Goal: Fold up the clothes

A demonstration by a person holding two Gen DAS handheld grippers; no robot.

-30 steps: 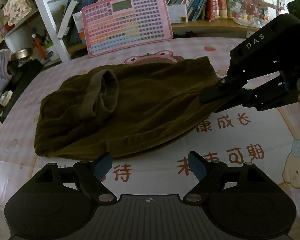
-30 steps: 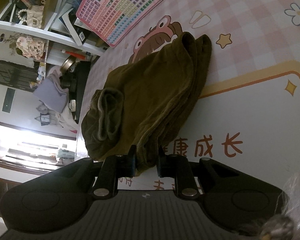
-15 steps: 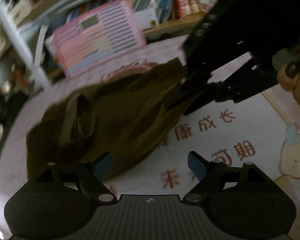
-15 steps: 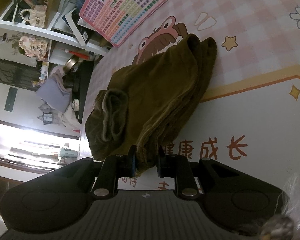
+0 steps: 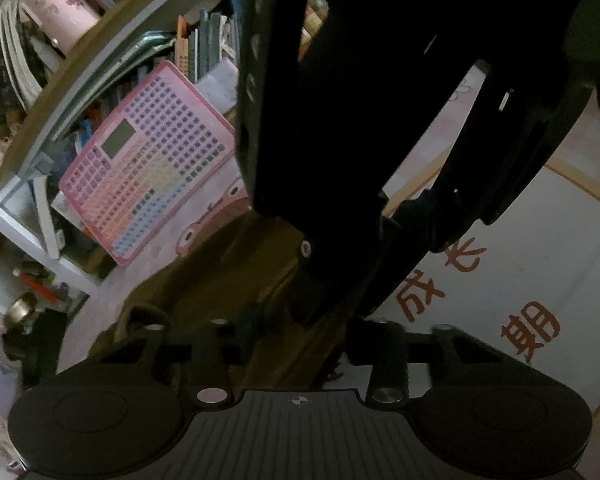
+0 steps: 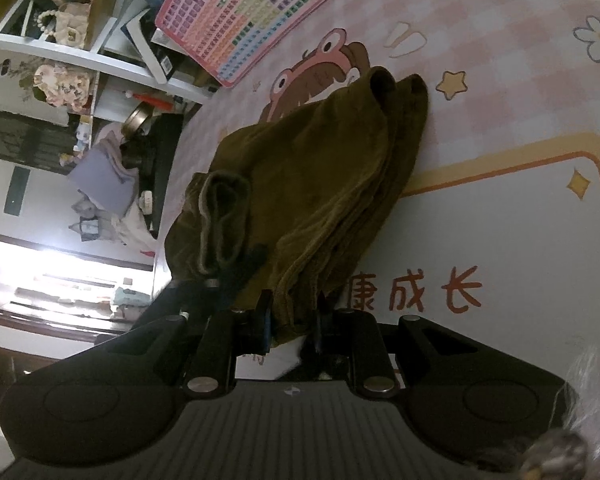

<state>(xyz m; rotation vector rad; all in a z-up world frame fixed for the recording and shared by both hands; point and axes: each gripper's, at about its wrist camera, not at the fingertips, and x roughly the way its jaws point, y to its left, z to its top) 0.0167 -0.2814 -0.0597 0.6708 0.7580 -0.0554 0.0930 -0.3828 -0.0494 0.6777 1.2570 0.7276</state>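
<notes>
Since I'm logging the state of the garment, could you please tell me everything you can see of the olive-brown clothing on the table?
The olive-brown garment looks like soft, velvety fabric, folded into several layers on the pink cartoon table mat. A ribbed opening shows near its left side, and its far corner points toward the pink keyboard toy. The right tongs are shut on its near edge; the left tongs sit close around the same edge.
</notes>
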